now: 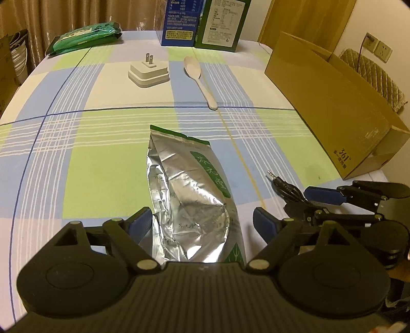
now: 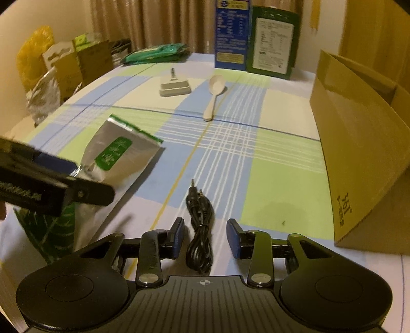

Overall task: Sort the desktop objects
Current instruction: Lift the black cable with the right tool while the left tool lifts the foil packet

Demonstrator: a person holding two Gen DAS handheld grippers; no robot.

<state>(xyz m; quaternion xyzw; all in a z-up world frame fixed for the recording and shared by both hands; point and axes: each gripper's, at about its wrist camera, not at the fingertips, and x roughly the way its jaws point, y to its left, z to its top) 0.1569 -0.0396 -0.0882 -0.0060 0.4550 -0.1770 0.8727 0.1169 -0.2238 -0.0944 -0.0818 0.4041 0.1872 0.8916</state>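
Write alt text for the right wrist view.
The open right gripper straddles a coiled black audio cable on a plaid tablecloth. To its left the left gripper reaches over a silver foil pouch; beyond lie a white spoon and charger plug, with a cardboard box at right.

The near end of the crinkled silver foil pouch with green label [image 1: 194, 194] disappears under the black body of the left gripper [image 1: 202, 225], so its bottom edge cannot be seen. The tall blue carton [image 1: 179, 23] and dark green carton [image 1: 223, 24] at the far edge of the worktop are cut off by the top of the frame. The coiled black audio cable [image 2: 200, 230] runs under the right gripper [image 2: 205, 238] housing. Label print on both cartons is too small to read, perhaps nutrition tables.
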